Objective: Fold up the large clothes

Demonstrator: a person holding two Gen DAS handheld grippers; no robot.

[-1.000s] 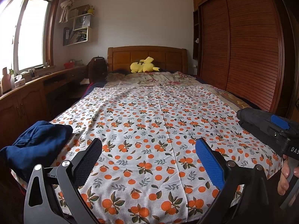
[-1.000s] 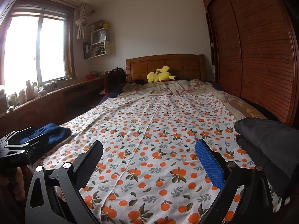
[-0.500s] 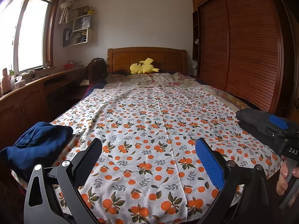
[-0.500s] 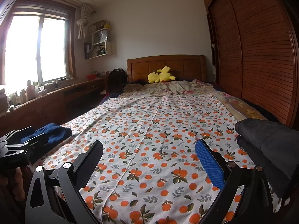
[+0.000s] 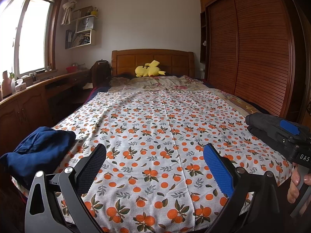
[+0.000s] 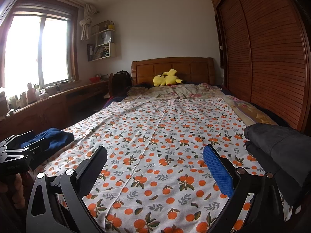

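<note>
I am holding both tongs spread wide and empty, the left tongs (image 5: 154,161) and right tongs (image 6: 155,162) hovering over the foot of the bed (image 5: 165,116). Nothing is being folded yet; I judge I am between garments. The dark grey folded clothes (image 6: 276,145) are lying at the bed's right edge, the crumpled navy garment (image 5: 38,147) at the left. Next, I would be reaching the left tongs for the navy one and spreading it flat. Compared with a second ago, both views are tilting slightly upward; the clothes are lying unmoved.
</note>
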